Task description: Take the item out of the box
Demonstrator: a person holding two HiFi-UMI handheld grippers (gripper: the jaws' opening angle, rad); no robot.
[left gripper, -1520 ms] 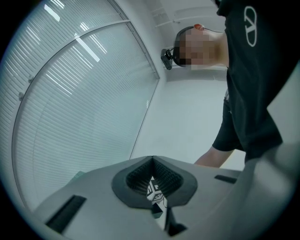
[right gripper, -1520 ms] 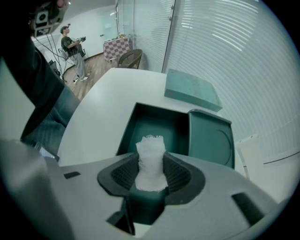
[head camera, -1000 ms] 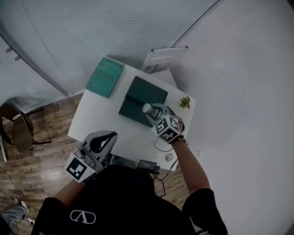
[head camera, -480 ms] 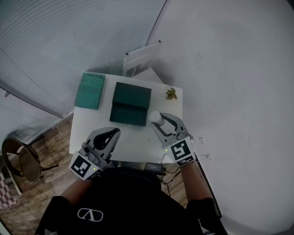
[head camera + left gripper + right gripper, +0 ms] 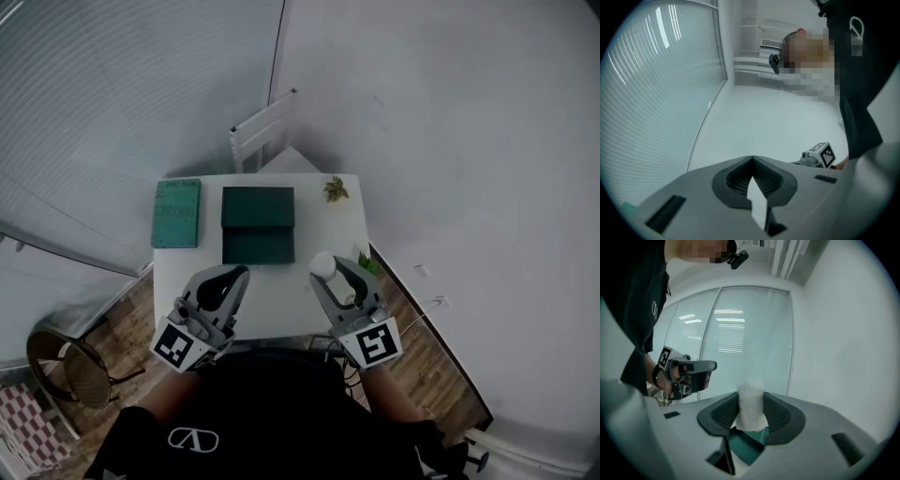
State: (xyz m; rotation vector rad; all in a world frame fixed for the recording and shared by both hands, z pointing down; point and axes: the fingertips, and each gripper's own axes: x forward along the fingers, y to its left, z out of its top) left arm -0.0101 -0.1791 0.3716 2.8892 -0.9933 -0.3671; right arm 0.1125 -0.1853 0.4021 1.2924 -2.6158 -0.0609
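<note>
In the head view a dark green box [image 5: 258,225] lies on the small white table [image 5: 281,291]. My right gripper [image 5: 328,274] hangs over the table's near right part, apart from the box and shut on a white, soft-looking roll [image 5: 323,264]. The right gripper view shows that white roll [image 5: 751,411] upright between the dark pads of my right gripper [image 5: 750,397], with a patch of the green box [image 5: 745,446] below. My left gripper [image 5: 236,274] is held over the near left part, its tips [image 5: 752,159] meeting with nothing between them.
A teal flat book-like thing [image 5: 176,213] lies left of the box. A small plant [image 5: 334,189] stands at the far right corner. A white chair [image 5: 262,131] is behind the table, a wicker chair [image 5: 70,361] at lower left. Blinds and a wall close in.
My right gripper has drawn back from over the box to the table's near right side, carrying the white roll. The left gripper has stayed near the front edge. The head camera has swung.
</note>
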